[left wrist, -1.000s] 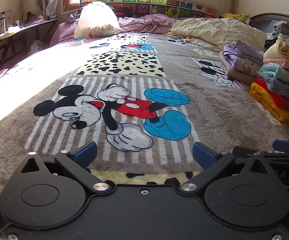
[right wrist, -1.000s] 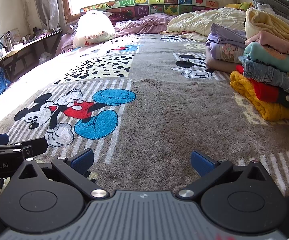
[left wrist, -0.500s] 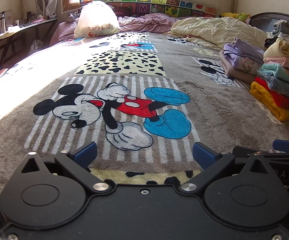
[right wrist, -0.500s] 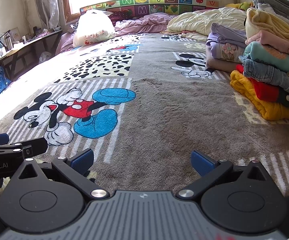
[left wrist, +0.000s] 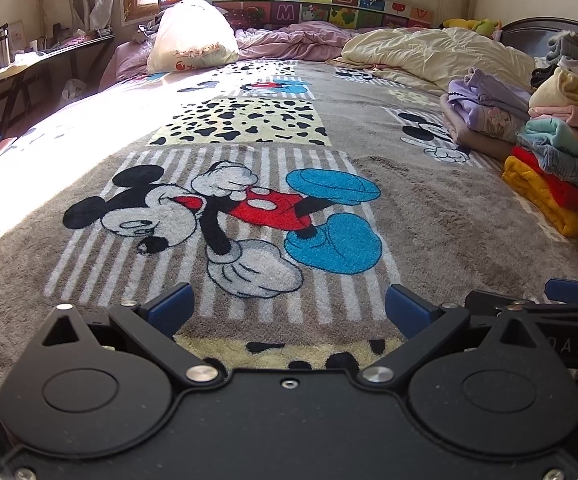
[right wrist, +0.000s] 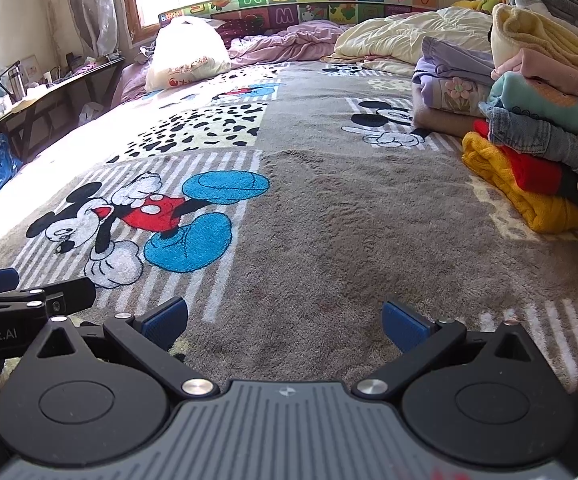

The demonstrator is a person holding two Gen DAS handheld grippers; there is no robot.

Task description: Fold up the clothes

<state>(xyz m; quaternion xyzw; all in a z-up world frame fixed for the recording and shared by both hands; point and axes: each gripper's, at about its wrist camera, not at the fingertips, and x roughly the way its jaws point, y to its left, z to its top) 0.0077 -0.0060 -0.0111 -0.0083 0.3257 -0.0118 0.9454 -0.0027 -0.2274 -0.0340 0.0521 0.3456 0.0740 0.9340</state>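
A stack of folded clothes (left wrist: 557, 152) lies at the right edge of the bed, also in the right wrist view (right wrist: 541, 132). A smaller folded lilac pile (left wrist: 485, 112) lies just beyond it, also in the right wrist view (right wrist: 449, 88). My left gripper (left wrist: 289, 310) is open and empty, low over the Mickey Mouse blanket (left wrist: 249, 216) near its front edge. My right gripper (right wrist: 285, 322) is open and empty beside it, over the grey part of the blanket (right wrist: 349, 220). Each gripper's side shows in the other's view.
A white plastic bag (left wrist: 191, 38) sits at the head of the bed. A cream quilt (left wrist: 437, 52) and a pink quilt (left wrist: 289, 42) lie crumpled there. A dark side table (right wrist: 45, 96) with bottles stands along the left wall.
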